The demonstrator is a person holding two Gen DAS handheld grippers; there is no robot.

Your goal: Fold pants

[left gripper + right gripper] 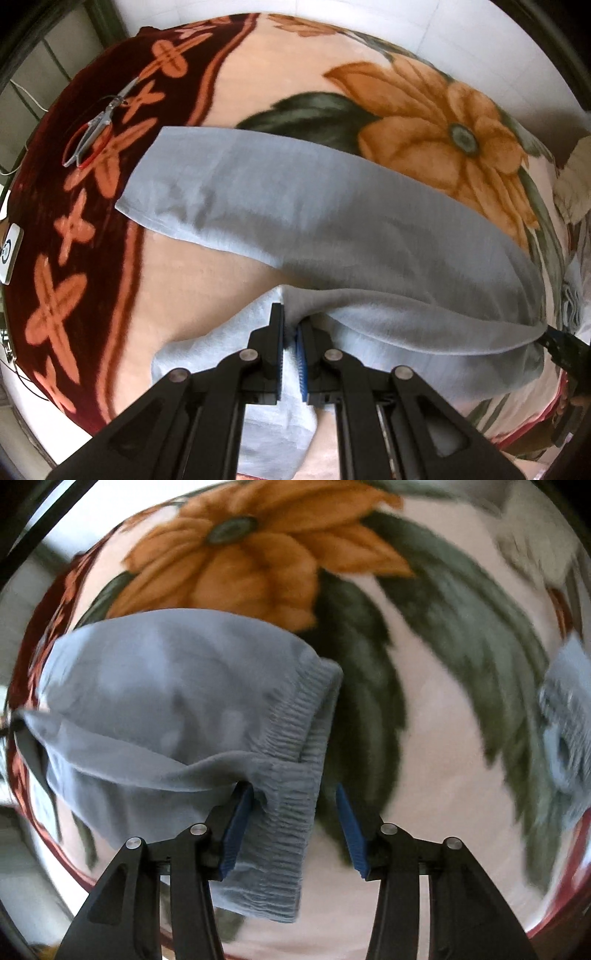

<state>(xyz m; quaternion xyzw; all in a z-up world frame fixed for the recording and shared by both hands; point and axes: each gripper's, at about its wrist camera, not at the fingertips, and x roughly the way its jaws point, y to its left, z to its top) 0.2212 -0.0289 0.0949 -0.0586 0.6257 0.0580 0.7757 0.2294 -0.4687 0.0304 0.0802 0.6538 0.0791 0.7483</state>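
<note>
Light grey-blue pants (295, 206) lie across a flowered blanket (258, 66), one leg stretching away to the upper left. My left gripper (290, 325) points down and is shut on a pinch of the pants' fabric near the front. In the right wrist view the pants (166, 686) hang bunched, and their ribbed waistband (295, 746) droops between the jaws of my right gripper (292, 790). That gripper is open: the cloth rests against the left blue pad (236, 827), while the right pad (351, 834) stands apart from it.
Scissors with red handles (99, 122) lie on the blanket's dark red border at the upper left. A small white device (9, 254) sits at the left edge. Another grey-blue ribbed garment (565, 716) lies at the right.
</note>
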